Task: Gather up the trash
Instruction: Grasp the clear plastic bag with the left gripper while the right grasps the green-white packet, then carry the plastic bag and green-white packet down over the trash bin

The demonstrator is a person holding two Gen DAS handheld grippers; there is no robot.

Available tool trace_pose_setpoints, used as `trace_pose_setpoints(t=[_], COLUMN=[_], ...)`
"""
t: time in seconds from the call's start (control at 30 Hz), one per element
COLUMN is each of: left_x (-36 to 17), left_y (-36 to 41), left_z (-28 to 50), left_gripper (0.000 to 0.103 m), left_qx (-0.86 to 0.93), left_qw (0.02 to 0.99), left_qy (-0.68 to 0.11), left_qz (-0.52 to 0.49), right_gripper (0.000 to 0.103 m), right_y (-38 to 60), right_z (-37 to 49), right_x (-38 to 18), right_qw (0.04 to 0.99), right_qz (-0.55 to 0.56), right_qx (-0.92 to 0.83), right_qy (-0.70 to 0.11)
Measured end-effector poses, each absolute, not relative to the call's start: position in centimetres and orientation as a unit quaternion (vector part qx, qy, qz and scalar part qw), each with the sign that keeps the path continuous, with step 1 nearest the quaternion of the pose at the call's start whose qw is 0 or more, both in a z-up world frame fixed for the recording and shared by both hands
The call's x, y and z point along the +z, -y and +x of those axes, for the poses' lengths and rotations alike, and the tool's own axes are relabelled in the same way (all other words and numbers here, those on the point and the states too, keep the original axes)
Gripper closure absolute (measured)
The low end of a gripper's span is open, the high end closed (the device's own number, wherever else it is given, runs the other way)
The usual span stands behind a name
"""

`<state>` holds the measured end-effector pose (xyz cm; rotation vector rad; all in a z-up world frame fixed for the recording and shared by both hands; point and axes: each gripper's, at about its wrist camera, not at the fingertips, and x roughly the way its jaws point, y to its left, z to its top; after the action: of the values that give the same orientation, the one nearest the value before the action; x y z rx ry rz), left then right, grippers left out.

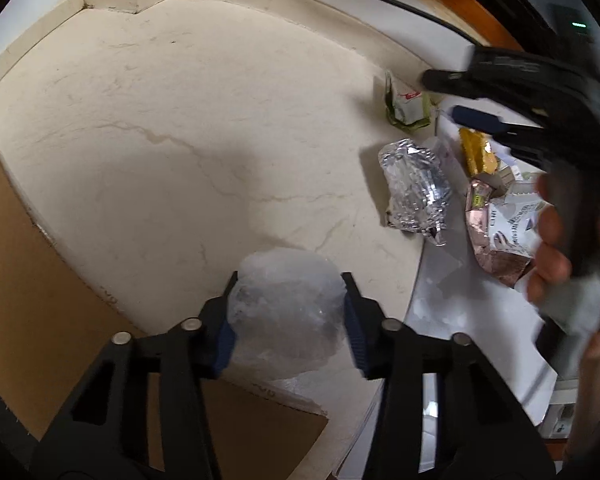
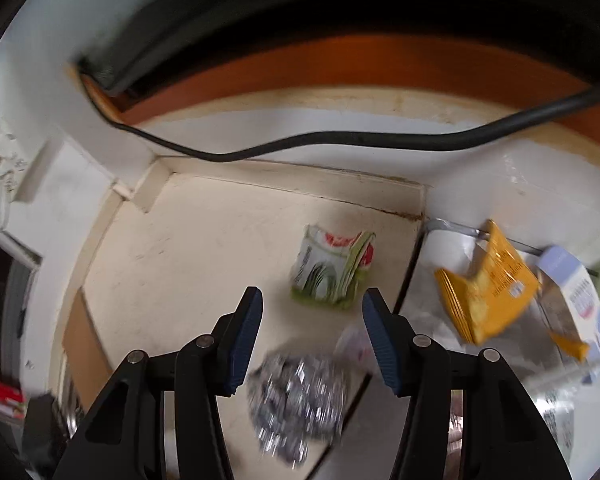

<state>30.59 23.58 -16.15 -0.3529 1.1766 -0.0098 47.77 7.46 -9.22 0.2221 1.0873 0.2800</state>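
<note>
My left gripper [image 1: 290, 280] is shut on a crumpled wad of clear plastic [image 1: 288, 320] low over the cream floor. To its right lie a crumpled foil wrapper [image 1: 414, 188], a green and white carton [image 1: 406, 104], a yellow packet [image 1: 476, 152] and a pink foil packet [image 1: 484, 220]. A hand [image 1: 552, 248] holds my right gripper [image 1: 442, 95] above the carton. In the right wrist view that gripper [image 2: 312, 293] stands open and empty, with the green and white carton [image 2: 332, 272] just beyond its tips and the blurred foil wrapper [image 2: 300, 396] below them.
A white sheet [image 1: 460, 320] on the right bears the yellow packet [image 2: 488, 296] and a white and blue carton [image 2: 580, 304]. Brown cardboard [image 1: 20, 280] lies on the left. A black cable [image 2: 300, 140] runs along the skirting.
</note>
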Motion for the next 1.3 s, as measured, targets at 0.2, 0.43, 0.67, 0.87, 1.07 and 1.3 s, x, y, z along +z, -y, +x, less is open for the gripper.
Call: trace_pose_setpoints(t=[0.2,0.43,0.67,0.87,1.07,1.3], left_x=[-15.4,-13.7,-10.9,-8.1,-5.2,-2.8], left_y=[-23.5,-24.4,-24.7,-23.1,-20.0,-16.0], left_z=[30.4,30.1,28.2,25.4,21.1,15.2], left_gripper=[0.066,0.067,0.068,0.068,0.068,0.068], left_qx=[-0.009,0.013,0.023,0.020,0.015,0.018], left_qw=[0.831,0.850,0.868,0.880,0.889,0.896], left_qy=[-0.527,-0.488,-0.456,-0.436,-0.422,-0.411], left_qz=[-0.177,-0.197,-0.195,-0.188,-0.178,-0.166], right_gripper=[0.059,0.097,0.098,0.098,0.098,0.098], right_y=[-7.7,-9.0,-9.3,-8.0,-4.9,-0.4], right_z=[51.1,52.2,49.7,45.3,38.4,30.2], right_x=[-13.0,-15.8,-13.8,-10.3,-7.4,-5.3], right_qw=[0.834,0.823,0.847,0.860,0.865,0.854], right_qz=[0.108,0.113,0.117,0.133,0.136,0.135], right_qx=[0.104,0.127,0.146,0.179,0.214,0.260], right_qy=[-0.530,-0.541,-0.498,-0.459,-0.433,-0.430])
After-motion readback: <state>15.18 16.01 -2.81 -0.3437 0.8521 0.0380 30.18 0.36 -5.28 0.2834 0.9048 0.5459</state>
